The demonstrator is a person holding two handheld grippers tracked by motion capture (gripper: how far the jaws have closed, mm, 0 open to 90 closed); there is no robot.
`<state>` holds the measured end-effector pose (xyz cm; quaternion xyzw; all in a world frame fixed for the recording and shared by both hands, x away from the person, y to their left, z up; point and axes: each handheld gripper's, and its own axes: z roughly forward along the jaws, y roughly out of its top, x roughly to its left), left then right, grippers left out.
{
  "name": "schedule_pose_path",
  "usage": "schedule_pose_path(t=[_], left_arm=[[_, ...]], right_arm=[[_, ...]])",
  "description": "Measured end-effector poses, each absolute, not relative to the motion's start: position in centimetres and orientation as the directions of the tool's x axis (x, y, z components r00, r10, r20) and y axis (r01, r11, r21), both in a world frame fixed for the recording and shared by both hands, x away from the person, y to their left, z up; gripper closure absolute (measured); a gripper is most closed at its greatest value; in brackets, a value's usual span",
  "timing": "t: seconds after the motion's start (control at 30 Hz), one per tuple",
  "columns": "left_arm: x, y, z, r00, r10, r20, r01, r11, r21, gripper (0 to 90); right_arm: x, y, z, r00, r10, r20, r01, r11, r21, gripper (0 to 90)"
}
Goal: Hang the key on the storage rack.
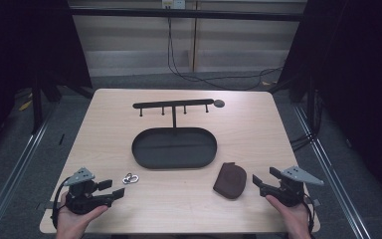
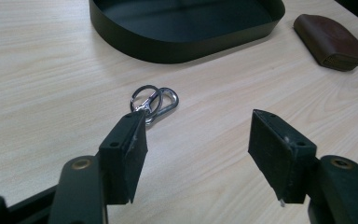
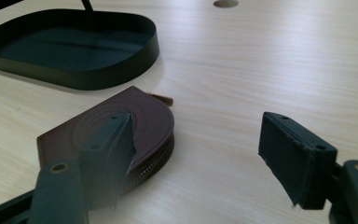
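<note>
High view takes in the whole light wood table (image 1: pixel 238 124): a black oval tray (image 1: pixel 174 148) at centre, a black hook rack (image 1: pixel 173 105) rising behind it, a left gripper (image 1: pixel 113 189) and right gripper (image 1: pixel 256 181) held low at the near corners, both with jaws spread and empty. Left gripper view brings up a silver carabiner with key rings (image 2: pixel 152 102) lying just beyond its left jaw. Right gripper view shows the brown zip pouch (image 3: pixel 140 126) flat beside the tray, its stitching and zipper visible. No writing is legible anywhere.
</note>
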<state>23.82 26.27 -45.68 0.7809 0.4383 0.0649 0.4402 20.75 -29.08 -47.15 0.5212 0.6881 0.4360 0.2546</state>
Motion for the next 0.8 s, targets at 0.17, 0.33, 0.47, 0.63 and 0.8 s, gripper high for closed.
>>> schedule_pose_path(t=[0.17, 0.33, 0.47, 0.63, 0.8], left_arm=[[23.8, 26.2, -45.6, 0.604, 0.752, -0.264, 0.626, -0.242, 0.741, 43.9], [23.7, 26.1, -45.4, 0.611, 0.748, -0.260, 0.621, -0.250, 0.743, 51.3], [24.0, 26.0, -45.2, 0.640, 0.709, -0.295, 0.631, -0.267, 0.728, 57.5], [23.7, 25.3, -44.5, 0.690, 0.703, -0.170, 0.537, -0.340, 0.772, 61.8], [24.0, 25.0, -43.8, 0.692, 0.707, -0.148, 0.540, -0.370, 0.756, 59.1]], right_arm=[[20.8, -29.4, -47.0, -0.327, 0.934, 0.142, 0.526, 0.055, 0.849, 27.0], [20.8, -29.3, -46.9, -0.333, 0.929, 0.160, 0.553, 0.055, 0.831, 26.9], [20.6, -29.4, -46.8, -0.332, 0.929, 0.163, 0.548, 0.049, 0.835, 27.0], [20.6, -29.3, -46.7, -0.331, 0.929, 0.164, 0.550, 0.049, 0.834, 27.0], [20.6, -29.2, -46.7, -0.338, 0.927, 0.166, 0.550, 0.052, 0.834, 27.0]])
